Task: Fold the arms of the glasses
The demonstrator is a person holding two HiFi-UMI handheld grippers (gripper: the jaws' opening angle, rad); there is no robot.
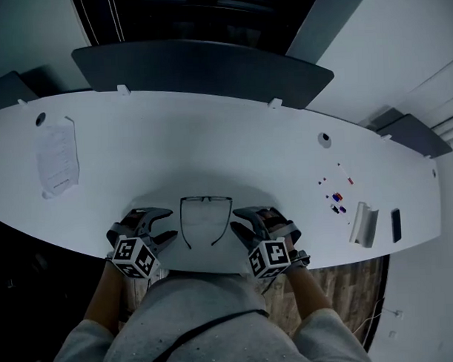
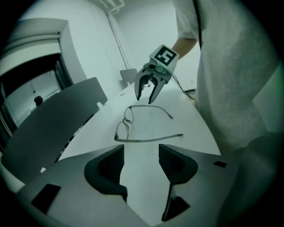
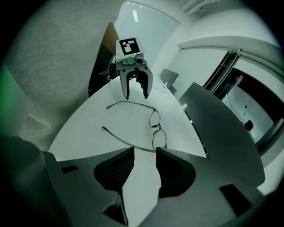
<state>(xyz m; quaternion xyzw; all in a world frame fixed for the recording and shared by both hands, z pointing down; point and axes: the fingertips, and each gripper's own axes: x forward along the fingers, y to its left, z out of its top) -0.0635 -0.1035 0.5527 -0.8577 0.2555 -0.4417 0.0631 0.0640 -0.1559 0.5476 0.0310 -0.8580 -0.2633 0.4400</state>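
Note:
A pair of thin dark-rimmed glasses (image 1: 205, 200) lies on the white table (image 1: 210, 140) near its front edge, both arms unfolded and pointing toward the person. My left gripper (image 1: 171, 223) stands open just left of the glasses, apart from the left arm. My right gripper (image 1: 235, 219) stands open just right of them. In the left gripper view the glasses (image 2: 151, 140) lie just beyond my open jaws (image 2: 141, 162), with the right gripper (image 2: 144, 99) behind them. In the right gripper view the glasses (image 3: 159, 138) lie just past my open jaws (image 3: 145, 166), the left gripper (image 3: 136, 94) beyond. Nothing sits between either pair of jaws.
A printed sheet (image 1: 57, 159) lies at the table's far left. Small coloured items (image 1: 335, 199), a pale holder (image 1: 364, 224) and a dark flat object (image 1: 396, 225) lie at the right. A dark panel (image 1: 200, 70) runs along the table's back edge. The person's torso is close behind the front edge.

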